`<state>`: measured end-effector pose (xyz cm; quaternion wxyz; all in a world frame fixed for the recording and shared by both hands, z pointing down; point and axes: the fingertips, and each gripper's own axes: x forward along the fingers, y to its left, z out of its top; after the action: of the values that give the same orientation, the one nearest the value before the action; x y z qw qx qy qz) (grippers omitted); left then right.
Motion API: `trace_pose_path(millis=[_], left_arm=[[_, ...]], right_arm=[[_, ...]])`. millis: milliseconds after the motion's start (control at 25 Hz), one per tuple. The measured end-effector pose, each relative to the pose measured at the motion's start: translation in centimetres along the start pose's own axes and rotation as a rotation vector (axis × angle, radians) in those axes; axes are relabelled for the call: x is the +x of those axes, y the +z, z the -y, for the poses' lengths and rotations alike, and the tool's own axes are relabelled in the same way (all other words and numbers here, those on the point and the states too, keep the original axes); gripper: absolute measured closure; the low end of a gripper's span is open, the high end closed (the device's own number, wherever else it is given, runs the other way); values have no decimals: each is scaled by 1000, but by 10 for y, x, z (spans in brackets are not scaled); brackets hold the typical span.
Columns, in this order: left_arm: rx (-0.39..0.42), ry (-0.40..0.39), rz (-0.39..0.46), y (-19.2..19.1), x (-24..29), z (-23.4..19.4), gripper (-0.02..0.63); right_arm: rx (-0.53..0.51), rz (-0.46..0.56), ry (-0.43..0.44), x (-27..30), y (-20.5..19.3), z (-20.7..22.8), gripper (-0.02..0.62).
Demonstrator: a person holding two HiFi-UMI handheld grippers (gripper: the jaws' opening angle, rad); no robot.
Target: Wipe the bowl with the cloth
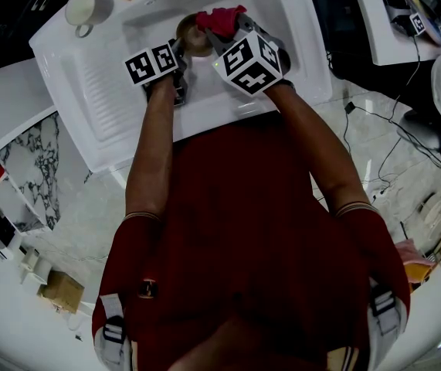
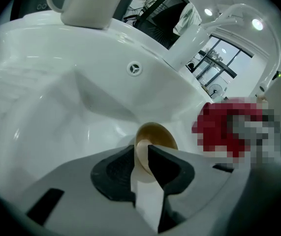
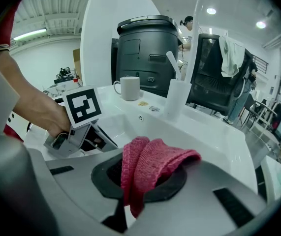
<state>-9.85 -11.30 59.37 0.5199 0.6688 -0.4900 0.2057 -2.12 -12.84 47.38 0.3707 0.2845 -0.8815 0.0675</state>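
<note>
While held, one bowl [image 2: 156, 135], one cloth [image 3: 152, 162] (pink)

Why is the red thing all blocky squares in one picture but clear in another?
Left gripper view: a mosaic patch was laid over the cloth afterwards. Right gripper view: the cloth is sharp, its knit showing. Head view: dim, with edges bent by the wide lens.

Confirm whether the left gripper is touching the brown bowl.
Touching. The left gripper view shows the left gripper with its jaws shut on the rim of the brown bowl. The bowl's wall is pinched between both pads.
</note>
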Motion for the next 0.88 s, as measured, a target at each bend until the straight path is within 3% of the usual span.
trace_pose_path(millis=[320,880], left_arm=[[46,16,50,7,-17,2,528],[157,-32,255,49,-77,35,529]], right_arm=[[14,23,-5,-4,5,-3,566],[61,103,-37,-22,28,-1,566]])
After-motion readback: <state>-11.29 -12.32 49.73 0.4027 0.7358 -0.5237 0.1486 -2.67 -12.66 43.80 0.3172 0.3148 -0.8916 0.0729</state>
